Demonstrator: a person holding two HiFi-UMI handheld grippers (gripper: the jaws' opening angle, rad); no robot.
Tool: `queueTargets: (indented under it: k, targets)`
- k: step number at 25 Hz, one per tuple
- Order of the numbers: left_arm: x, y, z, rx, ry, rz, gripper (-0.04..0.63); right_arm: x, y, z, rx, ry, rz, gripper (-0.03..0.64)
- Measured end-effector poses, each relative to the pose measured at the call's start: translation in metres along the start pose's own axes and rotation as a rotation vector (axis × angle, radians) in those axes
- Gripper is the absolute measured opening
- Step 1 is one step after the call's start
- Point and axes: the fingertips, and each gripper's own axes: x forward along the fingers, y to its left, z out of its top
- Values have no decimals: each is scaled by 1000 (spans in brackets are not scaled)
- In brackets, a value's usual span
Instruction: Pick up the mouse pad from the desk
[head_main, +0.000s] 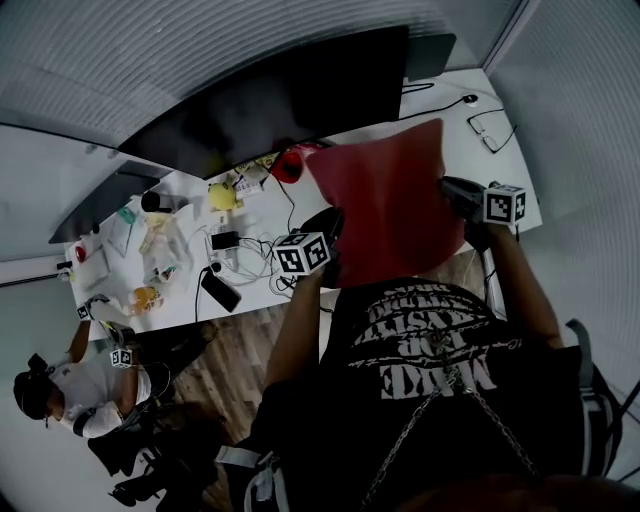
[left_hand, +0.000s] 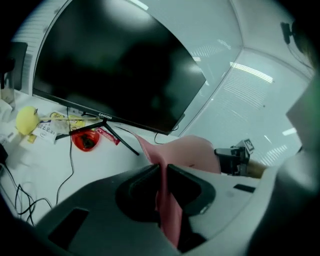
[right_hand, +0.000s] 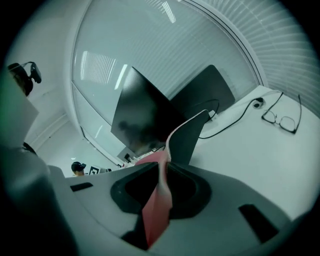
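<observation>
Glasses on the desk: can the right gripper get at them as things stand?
Probably not: the right gripper is shut on the mouse pad, so its jaws are full, though only bare desk lies before the glasses.

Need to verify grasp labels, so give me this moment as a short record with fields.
mouse pad: red, black underside, bowed, held at two opposite sides
left gripper: shut on mouse pad's edge
right gripper: shut on mouse pad's edge
desk: white, below the pad
pad's far edge touching desk: cannot tell
monitor: dark, at desk's back
glasses: lying on desk, beyond right gripper
</observation>
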Motion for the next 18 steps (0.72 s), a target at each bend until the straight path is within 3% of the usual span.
queueTargets:
  k: [6, 9, 11, 15, 18]
  targets:
    - [29, 52, -40, 2, 58, 131, 60, 30, -47, -42, 59, 84, -74, 55]
    - [31, 70, -50, -9, 89, 181, 62, 28, -68, -49, 67, 90, -144, 57]
    - [26, 85, -50, -22, 88, 228, 98, 23, -86, -52, 52, 106, -224, 65]
    - [4, 120, -50, -23, 36, 389, 115, -1, -129, -62, -89, 180, -496, 77]
    - [-11, 115, -31, 37, -38, 433, 115, -19, -131, -47, -280, 178, -634, 77]
